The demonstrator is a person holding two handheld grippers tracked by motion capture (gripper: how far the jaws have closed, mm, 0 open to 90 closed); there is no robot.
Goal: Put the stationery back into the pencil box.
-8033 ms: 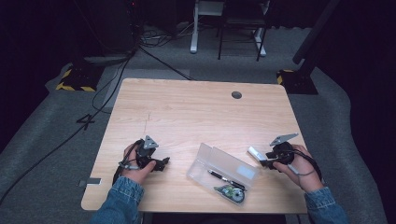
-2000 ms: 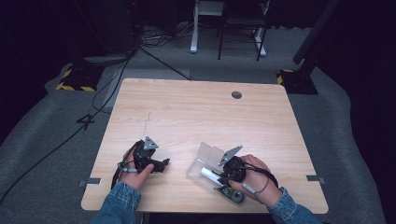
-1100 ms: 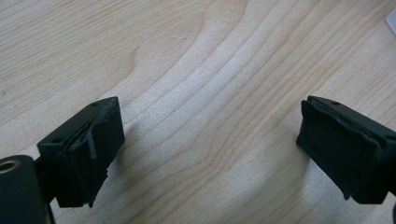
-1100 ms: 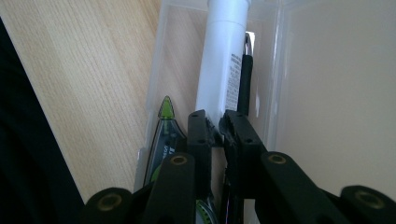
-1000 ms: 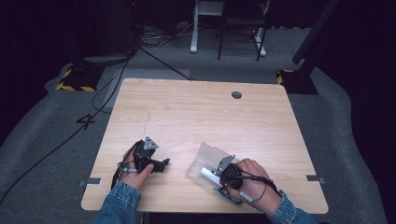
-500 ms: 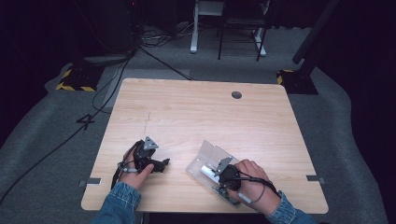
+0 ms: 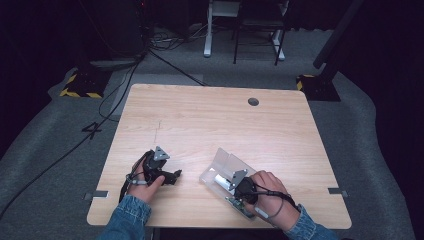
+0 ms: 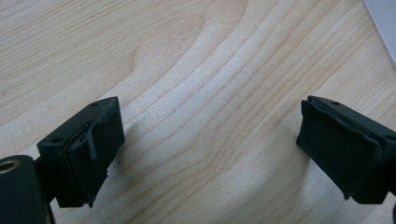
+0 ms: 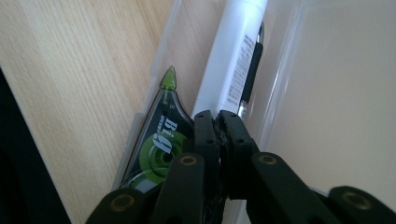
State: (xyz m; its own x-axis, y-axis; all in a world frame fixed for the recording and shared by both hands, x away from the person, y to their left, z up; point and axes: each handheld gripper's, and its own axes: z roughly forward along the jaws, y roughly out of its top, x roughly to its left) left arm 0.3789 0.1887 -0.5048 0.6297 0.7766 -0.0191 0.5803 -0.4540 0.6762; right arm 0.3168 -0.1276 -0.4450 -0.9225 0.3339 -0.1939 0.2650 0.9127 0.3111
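Observation:
A clear plastic box (image 7: 223, 161) lies open near the table's front edge, its lid tilted up at the far side. Inside it lie a white tube (image 9: 233, 56), a black pen (image 9: 252, 65) and a green correction-tape roller (image 9: 159, 144). My right gripper (image 7: 231, 186) hangs over the box's near end. Its jaws have just been closing and now stand together at the tube's near end (image 9: 218, 117), with nothing seen between them. My left gripper (image 7: 175, 175) rests on the table left of the box; its jaws stand wide apart over bare wood (image 8: 210, 140).
The wooden table (image 7: 210, 120) has a round cable hole (image 7: 253, 101) at the back right. Cables and black-and-yellow floor plates lie on the grey carpet behind, with chair and desk legs at the far side.
The right hand came from the table's right side to the box carrying the white tube, which now lies in the box. In the last second it shifted only slightly. The left hand stayed put.

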